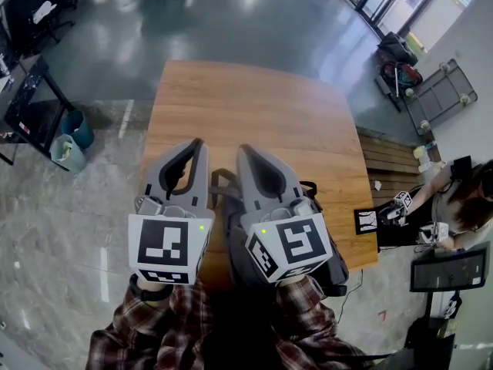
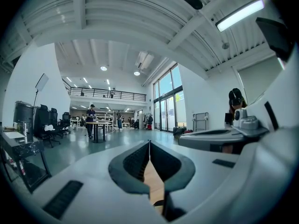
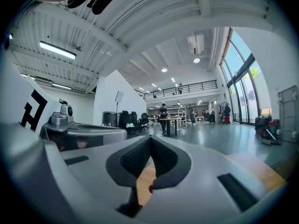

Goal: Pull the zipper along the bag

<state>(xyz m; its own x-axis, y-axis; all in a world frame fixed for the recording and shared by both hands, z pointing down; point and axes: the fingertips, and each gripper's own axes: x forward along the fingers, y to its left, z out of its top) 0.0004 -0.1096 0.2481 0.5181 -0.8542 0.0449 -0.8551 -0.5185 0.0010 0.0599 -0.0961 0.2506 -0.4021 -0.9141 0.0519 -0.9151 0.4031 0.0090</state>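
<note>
Left gripper [image 1: 197,145]: fingers pressed together, nothing between them
Right gripper [image 1: 245,151]: also pressed together — empty
Bag [image 1: 231,233]: below, behind the fingertips

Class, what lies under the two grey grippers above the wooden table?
A dark grey fabric bag shows beside the right gripper and between it and the left gripper; its zipper is covered.

Head view looks steeply down on the table [image 1: 254,106]; both gripper views face level — sharing, seemingly, the distant balcony [image 2: 107,94].
</note>
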